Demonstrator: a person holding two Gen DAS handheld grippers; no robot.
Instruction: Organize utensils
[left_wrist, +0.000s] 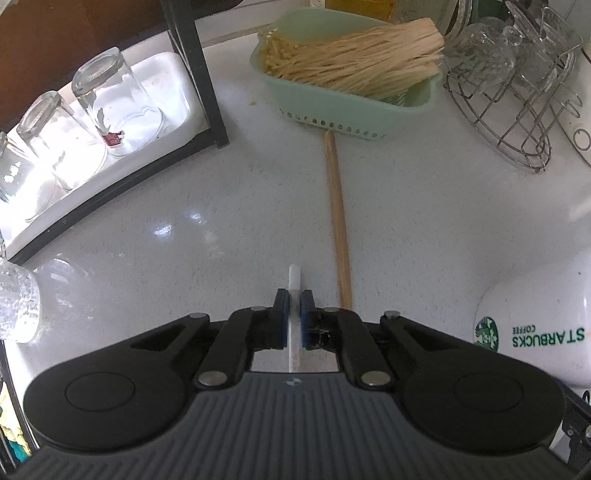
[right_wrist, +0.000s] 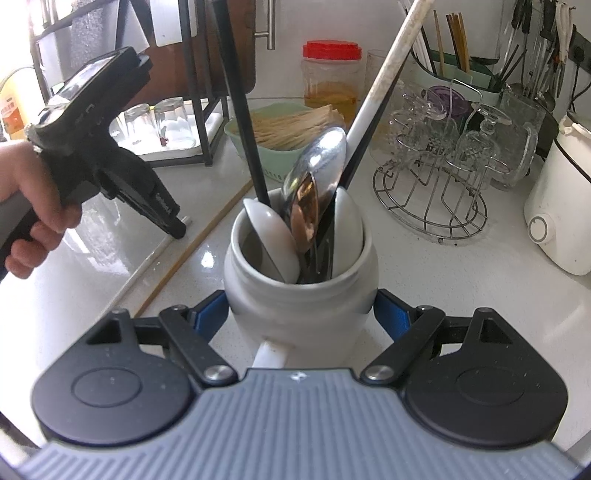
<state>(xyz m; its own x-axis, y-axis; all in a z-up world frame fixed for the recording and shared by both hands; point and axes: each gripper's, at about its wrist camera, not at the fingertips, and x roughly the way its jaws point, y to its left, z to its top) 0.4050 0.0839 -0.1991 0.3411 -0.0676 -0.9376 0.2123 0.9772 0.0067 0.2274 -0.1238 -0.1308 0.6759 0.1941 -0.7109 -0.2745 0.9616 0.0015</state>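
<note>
My left gripper (left_wrist: 294, 298) is shut on a thin white chopstick (left_wrist: 294, 280) that lies low over the white counter. A wooden chopstick (left_wrist: 339, 221) lies on the counter just to its right, its far end at the green basket. In the right wrist view my right gripper (right_wrist: 301, 308) is shut on a white Starbucks mug (right_wrist: 299, 295) holding white ceramic spoons (right_wrist: 273, 240), metal spoons (right_wrist: 317, 170), black chopsticks (right_wrist: 240, 103) and a white chopstick (right_wrist: 384, 70). The left gripper (right_wrist: 177, 225) also shows there, tip at the counter, left of the mug. The mug shows at the right edge of the left wrist view (left_wrist: 535, 328).
A green basket (left_wrist: 343, 107) of wooden skewers stands at the back. Upturned glasses (left_wrist: 118, 103) sit on a white tray in a black rack at left. A wire rack (left_wrist: 517, 110) of glasses stands at right. A white appliance (right_wrist: 561, 214) and a red-lidded jar (right_wrist: 330, 74) stand behind.
</note>
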